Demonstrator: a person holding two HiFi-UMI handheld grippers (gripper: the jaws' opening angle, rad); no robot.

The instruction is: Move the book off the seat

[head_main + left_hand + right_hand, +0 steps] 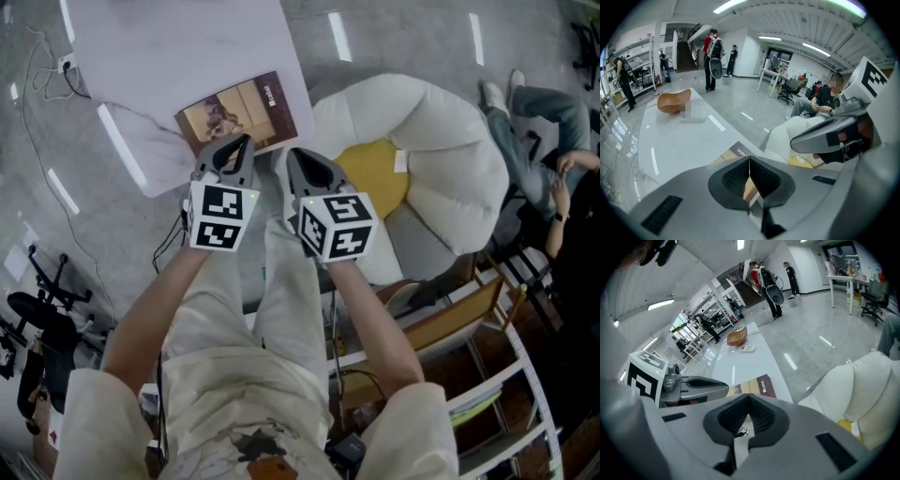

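Book (236, 114) with a brown cover lies flat on the white worktop (178, 47), at the corner nearest the seat (450, 159), and is off the seat altogether. The left hand-held gripper (242, 141) and the right hand-held gripper (292, 155) show side by side at the book's near edge, each with its jaws pressed together on nothing. The seat, a white padded armchair with a yellow cushion (375, 173) on it, stands just beside the worktop.
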